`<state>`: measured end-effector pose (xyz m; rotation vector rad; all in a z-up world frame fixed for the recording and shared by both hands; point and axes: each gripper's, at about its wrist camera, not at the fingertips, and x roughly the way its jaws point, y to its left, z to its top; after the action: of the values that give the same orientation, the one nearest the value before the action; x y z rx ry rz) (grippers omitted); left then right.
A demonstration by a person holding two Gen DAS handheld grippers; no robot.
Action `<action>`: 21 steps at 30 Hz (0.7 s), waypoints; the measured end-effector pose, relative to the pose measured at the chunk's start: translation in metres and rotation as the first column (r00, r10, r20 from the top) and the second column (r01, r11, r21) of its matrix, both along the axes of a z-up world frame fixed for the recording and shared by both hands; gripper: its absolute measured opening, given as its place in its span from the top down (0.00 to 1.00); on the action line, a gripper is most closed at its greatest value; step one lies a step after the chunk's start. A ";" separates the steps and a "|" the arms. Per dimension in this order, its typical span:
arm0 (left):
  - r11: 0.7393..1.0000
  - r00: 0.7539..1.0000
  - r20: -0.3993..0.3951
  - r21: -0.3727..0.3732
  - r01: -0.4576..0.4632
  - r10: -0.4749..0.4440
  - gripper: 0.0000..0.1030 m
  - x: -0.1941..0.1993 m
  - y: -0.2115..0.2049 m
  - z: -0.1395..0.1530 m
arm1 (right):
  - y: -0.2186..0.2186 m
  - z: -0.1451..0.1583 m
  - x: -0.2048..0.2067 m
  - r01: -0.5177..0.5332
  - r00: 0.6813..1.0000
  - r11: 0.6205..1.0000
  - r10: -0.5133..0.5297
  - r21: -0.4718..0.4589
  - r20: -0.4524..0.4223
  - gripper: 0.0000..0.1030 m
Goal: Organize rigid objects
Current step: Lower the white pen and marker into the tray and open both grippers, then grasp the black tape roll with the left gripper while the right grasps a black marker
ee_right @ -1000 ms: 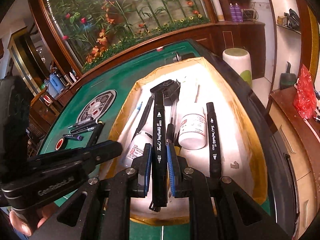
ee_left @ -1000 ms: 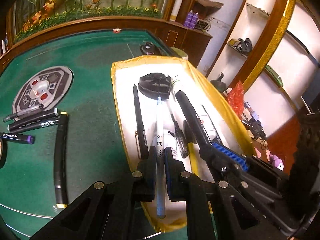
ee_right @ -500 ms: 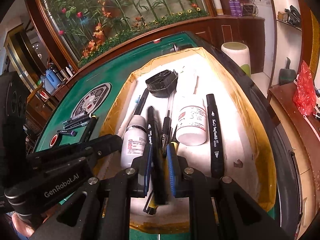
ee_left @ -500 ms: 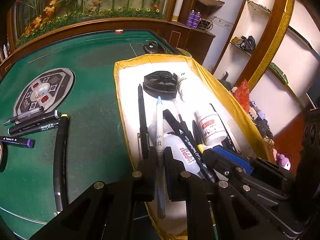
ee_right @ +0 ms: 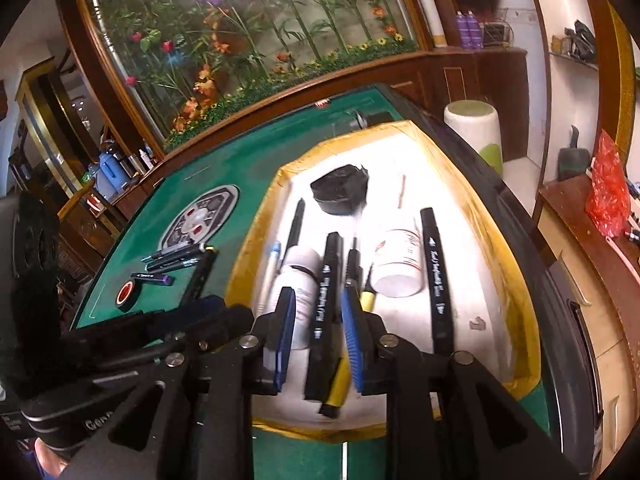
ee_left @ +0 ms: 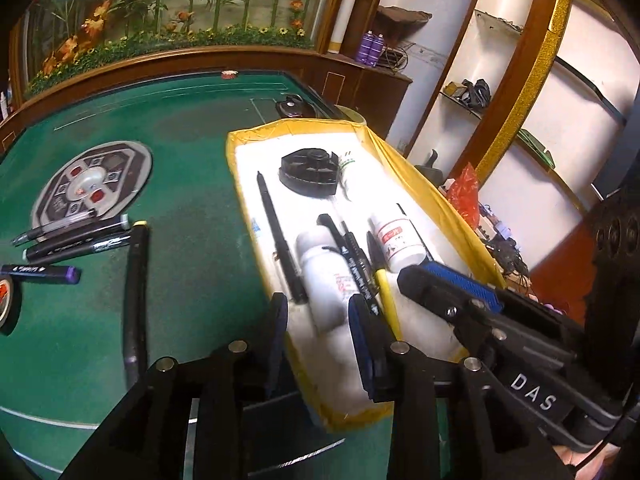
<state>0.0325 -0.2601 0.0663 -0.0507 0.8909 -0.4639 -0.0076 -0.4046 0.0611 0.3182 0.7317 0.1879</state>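
Left gripper (ee_left: 318, 334) | jaws wide apart, empty, over yellow-rimmed white tray (ee_left: 440, 196) || right gripper (ee_right: 318, 332) | jaws parted, empty; black marker (ee_right: 325, 304) lies between them in tray || risk: closing catches white bottle (ee_right: 298, 296).

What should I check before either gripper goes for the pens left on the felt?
1. Left gripper open and empty: ok.
2. Right gripper open, black marker lying loose in the tray: ok.
3. Tray has bare lining for more pens: ok.
4. Loose pens on the green table unobstructed: ok.
5. The two grippers are apart from each other: ok, but close.
6. Whether the released marker has settled: cannot tell, blurred.
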 end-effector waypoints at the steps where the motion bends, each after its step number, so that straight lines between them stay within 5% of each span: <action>1: 1.000 1.000 0.001 -0.003 0.000 0.000 0.67 -0.002 0.004 0.001 | 0.003 0.002 -0.001 -0.007 1.000 1.000 0.007 -0.003 0.005 0.77; 7: 0.999 0.998 0.043 -0.013 -0.052 0.053 0.50 -0.016 0.046 0.006 | 0.024 0.011 -0.006 -0.024 0.999 0.999 0.025 -0.032 0.024 0.56; 21: 0.951 0.950 0.049 -0.027 -0.307 0.308 0.35 -0.033 0.190 -0.008 | 0.103 0.006 -0.012 -0.190 0.982 0.976 0.191 -0.104 -0.001 0.53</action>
<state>-0.0001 -0.0702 0.0586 -0.1916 0.8090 -0.1813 -0.0192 -0.3017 0.0675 0.1481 0.7608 0.3314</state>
